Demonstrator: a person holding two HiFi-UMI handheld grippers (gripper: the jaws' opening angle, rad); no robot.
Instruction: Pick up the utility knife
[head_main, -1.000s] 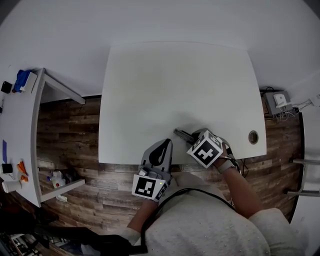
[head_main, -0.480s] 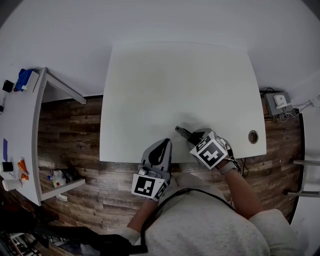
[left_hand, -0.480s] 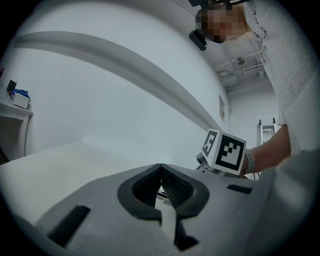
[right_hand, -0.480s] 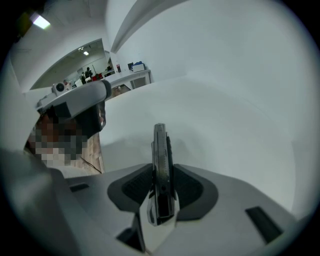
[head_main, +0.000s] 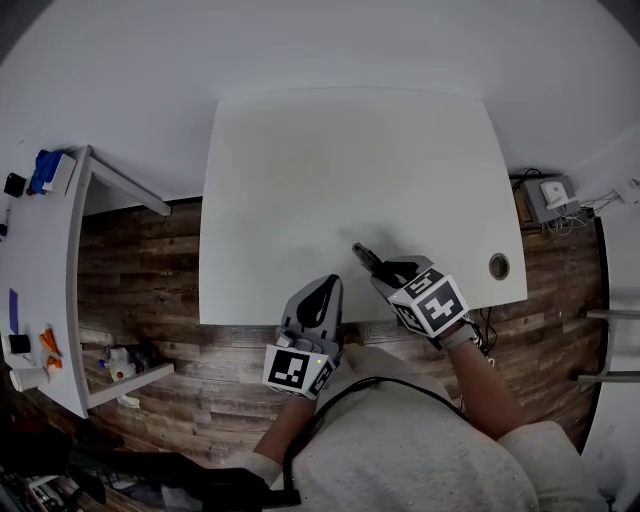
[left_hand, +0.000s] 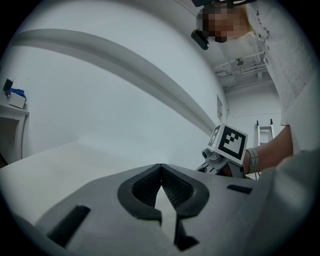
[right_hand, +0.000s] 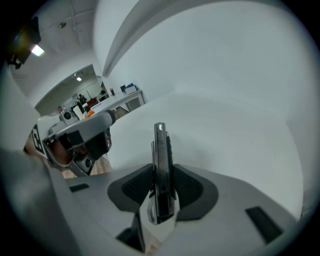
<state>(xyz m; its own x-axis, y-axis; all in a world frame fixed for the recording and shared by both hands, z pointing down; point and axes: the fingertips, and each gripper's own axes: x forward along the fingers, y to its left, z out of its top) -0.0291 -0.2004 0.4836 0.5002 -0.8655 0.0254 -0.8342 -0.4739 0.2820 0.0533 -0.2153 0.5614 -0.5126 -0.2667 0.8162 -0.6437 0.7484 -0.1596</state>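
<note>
The utility knife (right_hand: 160, 170), dark grey with a metal tip, stands on edge between the pads of my right gripper (right_hand: 159, 192), which is shut on it. In the head view the knife (head_main: 364, 257) juts out past the right gripper (head_main: 381, 274) toward the upper left, lifted just above the white table (head_main: 350, 170) near its front edge. My left gripper (head_main: 318, 303) hovers at the table's front edge, left of the right one. Its jaws (left_hand: 161, 187) are shut, tips touching, with nothing between them.
A round cable hole (head_main: 498, 266) sits in the table's right front corner. A white side desk (head_main: 40, 270) with small items stands at the far left. Wooden floor (head_main: 140, 260) lies between desk and table. A grey box with cables (head_main: 548, 195) lies right of the table.
My right gripper has risen and rolled with the knife in it, and its marker cube has shifted to the right and toward me. The left gripper has stayed in place.
</note>
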